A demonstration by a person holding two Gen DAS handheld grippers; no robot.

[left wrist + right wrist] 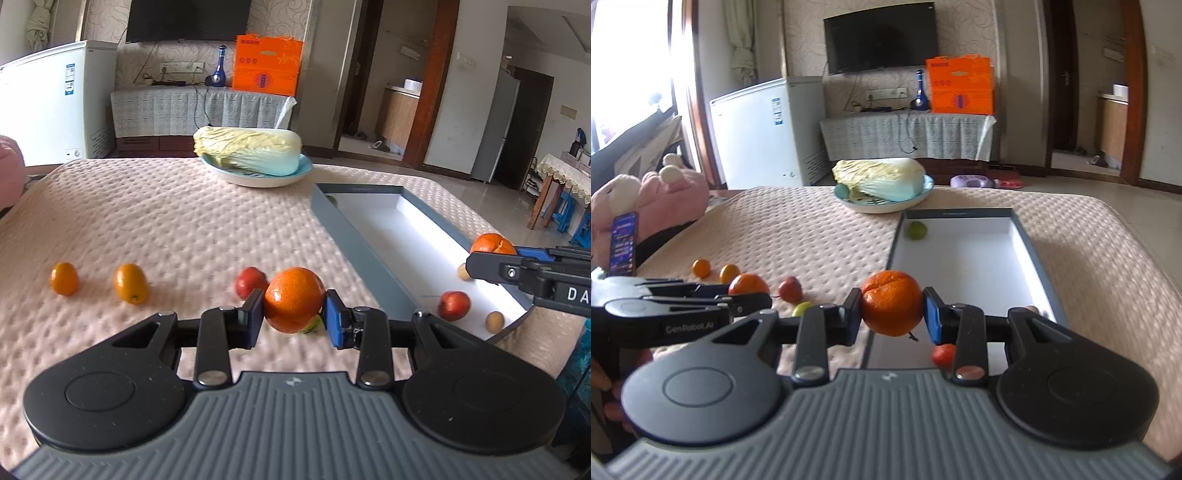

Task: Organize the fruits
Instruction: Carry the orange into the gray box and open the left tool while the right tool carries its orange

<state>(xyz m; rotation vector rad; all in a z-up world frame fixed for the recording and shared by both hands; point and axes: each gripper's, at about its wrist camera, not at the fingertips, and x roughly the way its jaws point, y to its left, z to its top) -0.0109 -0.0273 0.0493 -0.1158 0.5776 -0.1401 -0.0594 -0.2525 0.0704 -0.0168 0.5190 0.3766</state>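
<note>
My left gripper is shut on an orange and holds it over the pink quilted table. A red fruit and two small oval orange fruits lie to its left; a green fruit peeks out under the orange. My right gripper is shut on a second orange above the near end of the grey-rimmed white tray. The tray holds a green fruit, a red fruit and two small tan fruits.
A blue plate with a napa cabbage stands at the table's far side, just beyond the tray. A pink plush toy and a phone sit at the table's left edge.
</note>
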